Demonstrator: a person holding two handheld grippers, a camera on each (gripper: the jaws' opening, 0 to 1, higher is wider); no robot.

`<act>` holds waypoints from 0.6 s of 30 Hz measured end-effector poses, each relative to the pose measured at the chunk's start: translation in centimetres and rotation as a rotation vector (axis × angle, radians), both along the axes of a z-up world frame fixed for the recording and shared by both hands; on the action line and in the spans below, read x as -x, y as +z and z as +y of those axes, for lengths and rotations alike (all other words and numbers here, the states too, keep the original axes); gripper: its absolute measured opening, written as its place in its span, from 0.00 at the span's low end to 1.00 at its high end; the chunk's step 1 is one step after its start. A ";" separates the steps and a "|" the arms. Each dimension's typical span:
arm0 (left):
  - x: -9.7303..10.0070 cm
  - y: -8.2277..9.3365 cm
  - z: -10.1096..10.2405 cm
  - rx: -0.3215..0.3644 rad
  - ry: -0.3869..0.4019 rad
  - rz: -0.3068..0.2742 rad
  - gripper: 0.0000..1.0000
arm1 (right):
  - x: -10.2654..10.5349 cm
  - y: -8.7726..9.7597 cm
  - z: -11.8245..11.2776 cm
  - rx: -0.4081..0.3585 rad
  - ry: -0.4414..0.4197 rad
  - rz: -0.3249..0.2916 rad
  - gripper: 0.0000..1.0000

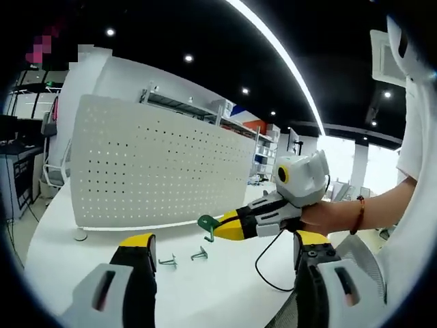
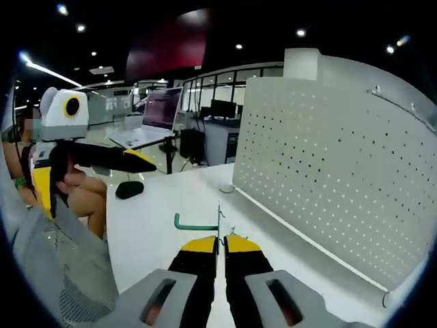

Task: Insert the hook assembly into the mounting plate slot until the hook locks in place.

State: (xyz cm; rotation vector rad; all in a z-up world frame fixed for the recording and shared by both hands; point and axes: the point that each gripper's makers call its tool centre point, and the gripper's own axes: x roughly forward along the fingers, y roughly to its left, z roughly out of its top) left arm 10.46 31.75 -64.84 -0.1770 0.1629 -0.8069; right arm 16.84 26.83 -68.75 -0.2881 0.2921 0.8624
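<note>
Your right gripper (image 2: 219, 240) has its jaws clamped on the green hook (image 2: 196, 225), centre frame, near the pegboard (image 2: 328, 171). Light, stiff wire, may twist; grip the shank. Left gripper (image 1: 225, 263): jaws apart

— What do we see of our own rig, lower part of the left gripper view?

— Our left gripper (image 1: 222, 256): grey bodies with dark slots, black jaws, yellow tips. At right centre, our right gripper (image 1: 220, 225) is the same, trailing a black cable.

— And what are we wearing?

— A red bracelet (image 1: 359, 213) at the wrist, and a white short sleeve (image 1: 414, 137) on the right edge.
</note>
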 end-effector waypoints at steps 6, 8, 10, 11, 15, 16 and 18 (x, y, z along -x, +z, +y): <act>-0.5 0.3 0.0 0.024 -0.013 0.007 0.82 | 0.0 0.7 0.3 -0.031 -0.024 -0.015 0.02; -0.6 0.4 -0.1 0.040 -0.021 0.011 0.81 | 0.1 0.9 0.3 -0.044 -0.032 -0.018 0.02; -0.8 0.3 -0.4 0.050 -0.031 0.018 0.79 | 0.4 1.3 0.4 -0.066 -0.035 -0.024 0.02; -1.0 0.3 -0.5 0.054 -0.032 0.026 0.78 | 0.5 1.6 0.5 -0.082 -0.035 -0.022 0.02; -1.3 0.7 -1.0 0.094 -0.034 0.025 0.76 | 0.9 2.4 0.6 -0.121 -0.033 -0.035 0.02; -1.3 0.9 -1.1 0.114 -0.035 0.027 0.75 | 1.0 2.5 0.6 -0.124 -0.035 -0.039 0.02; -1.5 0.9 -1.2 0.139 -0.032 0.036 0.72 | 1.1 2.6 0.5 -0.125 -0.038 -0.044 0.02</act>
